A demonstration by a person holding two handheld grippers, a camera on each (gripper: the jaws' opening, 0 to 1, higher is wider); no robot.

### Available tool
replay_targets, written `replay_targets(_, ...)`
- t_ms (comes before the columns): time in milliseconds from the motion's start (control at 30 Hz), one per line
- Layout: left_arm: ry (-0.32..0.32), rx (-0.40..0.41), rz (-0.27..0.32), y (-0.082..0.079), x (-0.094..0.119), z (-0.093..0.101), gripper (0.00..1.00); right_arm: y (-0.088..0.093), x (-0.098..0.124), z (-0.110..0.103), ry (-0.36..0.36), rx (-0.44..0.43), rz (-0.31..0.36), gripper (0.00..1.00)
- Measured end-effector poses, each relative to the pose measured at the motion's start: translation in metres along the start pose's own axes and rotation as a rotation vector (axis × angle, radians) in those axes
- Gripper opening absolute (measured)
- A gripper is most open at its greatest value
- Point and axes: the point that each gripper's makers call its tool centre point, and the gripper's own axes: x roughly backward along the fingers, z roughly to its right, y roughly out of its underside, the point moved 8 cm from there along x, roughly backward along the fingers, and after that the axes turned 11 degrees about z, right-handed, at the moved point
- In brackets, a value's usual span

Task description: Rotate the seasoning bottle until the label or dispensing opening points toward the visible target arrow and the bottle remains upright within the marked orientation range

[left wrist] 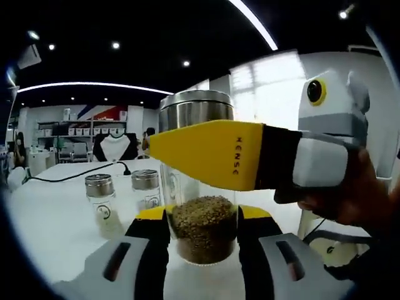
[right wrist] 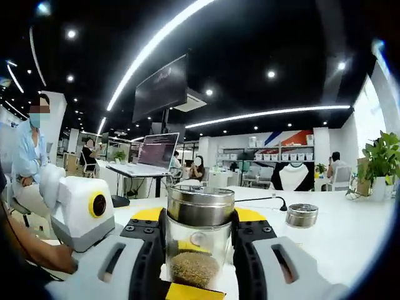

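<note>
A glass seasoning bottle (left wrist: 203, 234) with a steel lid and brown seeds in its bottom stands upright on the white table (left wrist: 56, 212). My left gripper (left wrist: 203, 215) is shut on its lower part, one yellow-tipped jaw on each side. The right gripper (left wrist: 187, 147) reaches in from the right, its yellow jaw lying across the glass just under the lid. In the right gripper view the same bottle (right wrist: 199, 244) sits between the right gripper (right wrist: 200, 219), shut on it below the lid. The left gripper (right wrist: 194, 289) shows low down, its white body at the left.
Two small steel-capped bottles (left wrist: 100, 194) (left wrist: 145, 187) stand on the table to the left, with a black cable (left wrist: 75, 175) behind them. A round metal tin (right wrist: 302, 214) lies at the right. A potted plant (right wrist: 381, 162), a laptop (right wrist: 156, 153) and seated people are further off.
</note>
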Motion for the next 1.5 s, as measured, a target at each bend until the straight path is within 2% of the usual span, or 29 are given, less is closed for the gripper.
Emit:
replay_targets(200, -0.033, -0.036, -0.007, 0.002, -0.001, 0.001, 0.44, 0.002, 0.0, 0.0, 0.025, -0.008, -0.006, 0.4)
replay_targets(333, -0.042, -0.017, -0.004, 0.004, -0.002, 0.002, 0.44, 0.003, 0.0, -0.001, 0.039, 0.011, -0.012, 0.4)
replay_targets(500, -0.056, -0.052, -0.015, 0.006, -0.004, 0.002, 0.44, 0.004, 0.001, -0.001, 0.051, 0.007, -0.027, 0.39)
replay_targets(633, -0.031, -0.049, -0.003, 0.007, -0.005, 0.002, 0.44, 0.002, 0.003, 0.002, 0.049, 0.011, -0.025, 0.39)
replay_targets(1000, 0.074, -0.04, 0.015, 0.006, -0.006, -0.004, 0.45, 0.001, 0.004, 0.005, -0.021, -0.009, -0.016, 0.38)
replay_targets(1500, 0.158, -0.013, 0.017, 0.004, -0.005, -0.005, 0.46, -0.002, 0.007, 0.003, -0.168, -0.02, -0.009, 0.38)
